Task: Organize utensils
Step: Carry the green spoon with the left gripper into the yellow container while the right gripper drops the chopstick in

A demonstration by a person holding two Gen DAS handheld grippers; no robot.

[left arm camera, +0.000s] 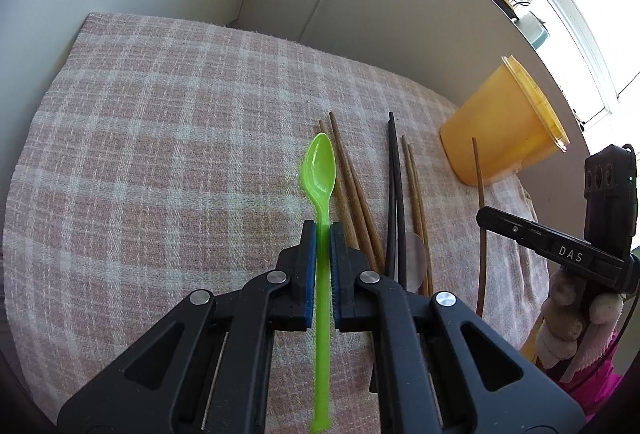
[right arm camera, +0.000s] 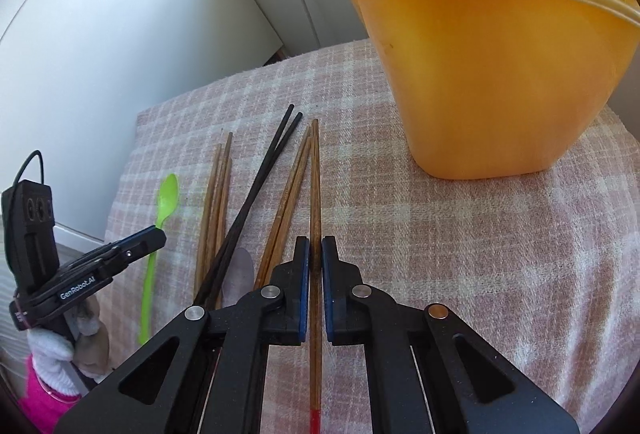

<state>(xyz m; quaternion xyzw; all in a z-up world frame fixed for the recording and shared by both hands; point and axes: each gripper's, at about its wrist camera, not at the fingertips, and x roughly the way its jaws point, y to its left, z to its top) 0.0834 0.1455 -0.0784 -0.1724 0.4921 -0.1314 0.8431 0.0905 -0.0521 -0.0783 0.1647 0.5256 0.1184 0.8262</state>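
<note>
The left gripper (left arm camera: pixel 322 230) is clamped on one translucent green plastic spoon (left arm camera: pixel 320 170) at frame centre; the right gripper (right arm camera: pixel 315 246) pinches a single red-tipped brown chopstick (right arm camera: pixel 315 174). On the pink checked cloth (right arm camera: pixel 460 254) lie five brown chopsticks (right arm camera: pixel 216 194) and two black chopsticks (right arm camera: pixel 260 178) at centre; one yellow-orange container (right arm camera: pixel 488 82) stands at upper right.

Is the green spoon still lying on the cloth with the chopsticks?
No, the left gripper is shut on the green spoon, holding it above the checked cloth.

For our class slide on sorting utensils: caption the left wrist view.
Left gripper shut on green spoon above checked cloth, chopsticks and yellow container alongside.
</note>
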